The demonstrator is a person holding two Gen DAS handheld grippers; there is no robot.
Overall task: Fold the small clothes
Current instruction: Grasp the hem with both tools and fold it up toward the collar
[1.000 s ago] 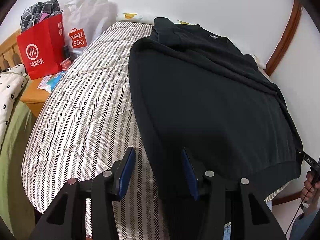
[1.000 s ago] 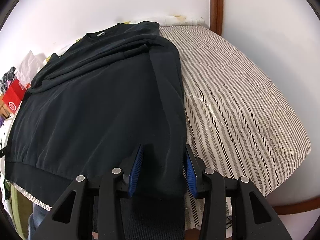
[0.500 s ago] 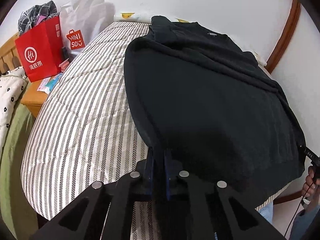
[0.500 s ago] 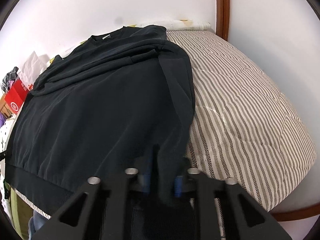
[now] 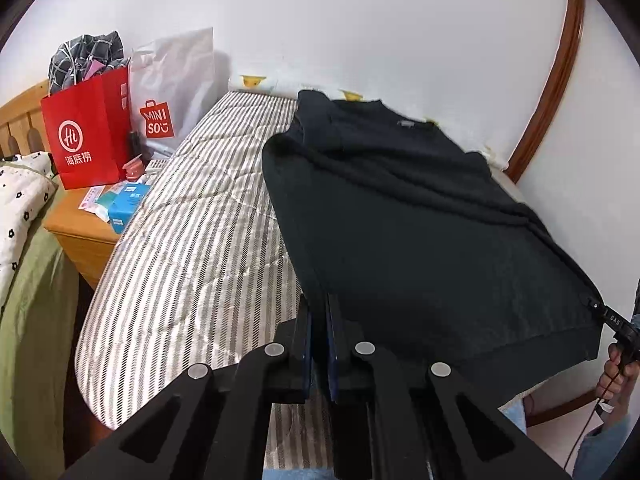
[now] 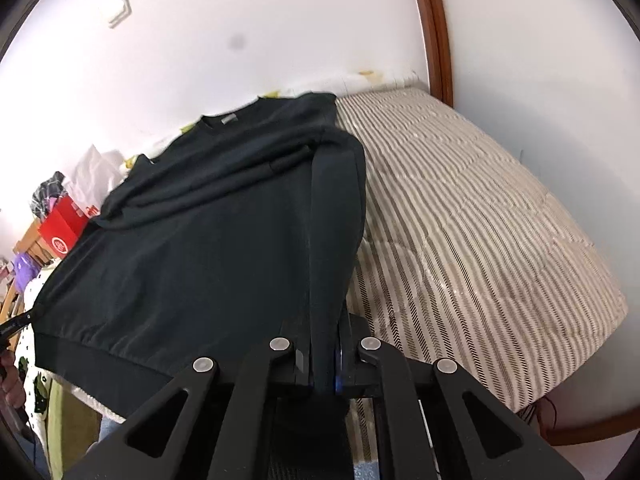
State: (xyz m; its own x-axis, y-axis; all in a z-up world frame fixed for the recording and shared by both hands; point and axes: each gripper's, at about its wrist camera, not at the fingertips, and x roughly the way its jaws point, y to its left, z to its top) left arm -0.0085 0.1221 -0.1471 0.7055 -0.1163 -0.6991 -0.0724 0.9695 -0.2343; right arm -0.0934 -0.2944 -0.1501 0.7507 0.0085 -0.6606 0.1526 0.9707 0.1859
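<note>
Both grippers, seen spread wide a second ago and half closed on cloth half a second ago, are now clamped and lifted, and the near hem has risen off the bedding with them. Left gripper (image 5: 319,322) has its blue-padded jaws pressed together on the left bottom corner of the black sweatshirt (image 5: 420,232); only a thin fold of cloth shows between the pads. Right gripper (image 6: 323,350) is likewise pinched on the opposite bottom corner of the sweatshirt (image 6: 208,248), with a thicker roll of dark fabric standing between its jaws. The garment lies on the striped mattress (image 5: 200,240), collar toward the white wall, both sleeves folded in across the chest, ribbed hem nearest the person and raised at the two held corners. From the right wrist view the striped mattress (image 6: 480,232) lies bare to the right of the garment. To the left stands a wooden nightstand (image 5: 86,236) carrying a red paper bag (image 5: 86,132), a white Miniso bag (image 5: 172,88) and blue packets (image 5: 126,204). The person's right hand (image 5: 618,368) shows at the frame edge.
</note>
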